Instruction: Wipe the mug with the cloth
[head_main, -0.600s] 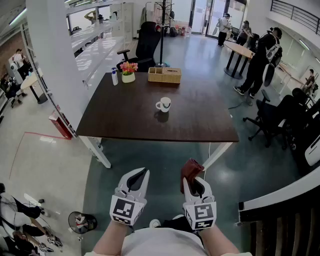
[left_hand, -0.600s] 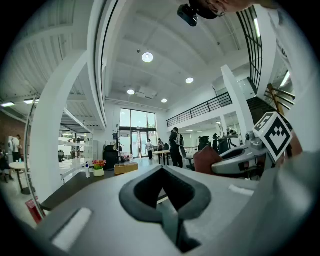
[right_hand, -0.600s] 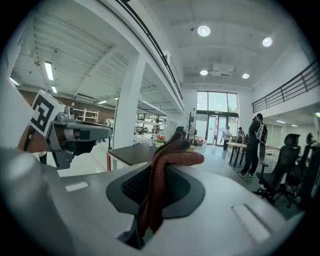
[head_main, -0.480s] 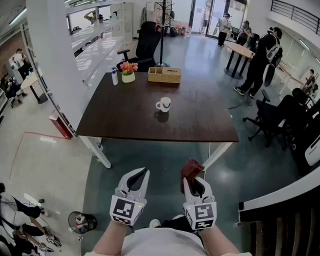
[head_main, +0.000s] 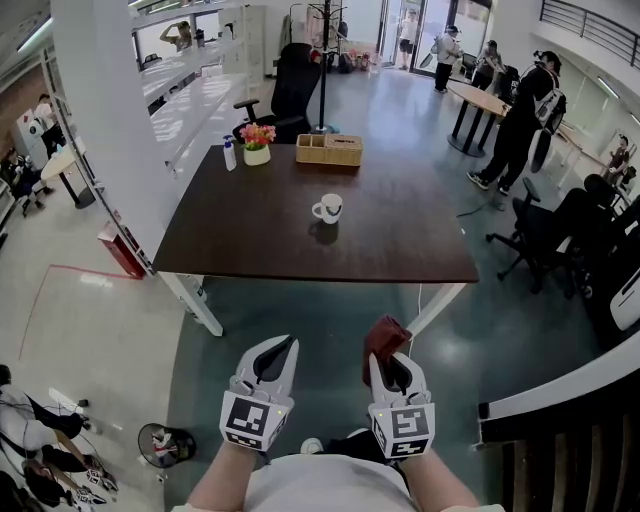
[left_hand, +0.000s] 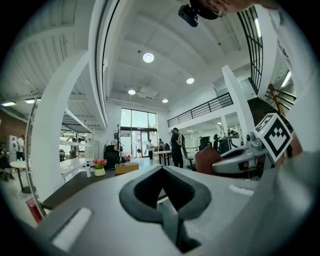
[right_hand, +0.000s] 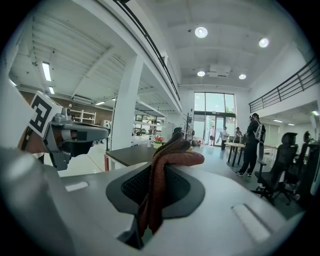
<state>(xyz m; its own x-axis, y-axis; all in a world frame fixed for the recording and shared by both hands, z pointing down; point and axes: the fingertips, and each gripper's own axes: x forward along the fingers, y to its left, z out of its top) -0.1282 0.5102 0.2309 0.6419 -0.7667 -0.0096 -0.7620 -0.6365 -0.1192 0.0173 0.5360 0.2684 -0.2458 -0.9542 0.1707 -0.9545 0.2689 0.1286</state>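
A white mug (head_main: 327, 209) stands near the middle of the dark brown table (head_main: 250, 240), well ahead of both grippers. My right gripper (head_main: 390, 360) is shut on a dark red cloth (head_main: 384, 337), which bunches up between the jaws in the right gripper view as the cloth (right_hand: 162, 170). My left gripper (head_main: 278, 350) is shut with nothing in it; its jaws meet in the left gripper view (left_hand: 161, 200). Both grippers hover low over the floor, in front of the table's near edge.
At the table's far end stand a flower pot (head_main: 257, 144), a small bottle (head_main: 230, 154) and a wicker basket (head_main: 329, 150). A black office chair (head_main: 290, 88) stands behind the table. People stand by a round table (head_main: 480, 100) at the right. A white pillar (head_main: 110, 130) rises at the left.
Almost nothing has changed: the right gripper with the cloth has shifted very slightly, and the left gripper and the mug have stayed put.
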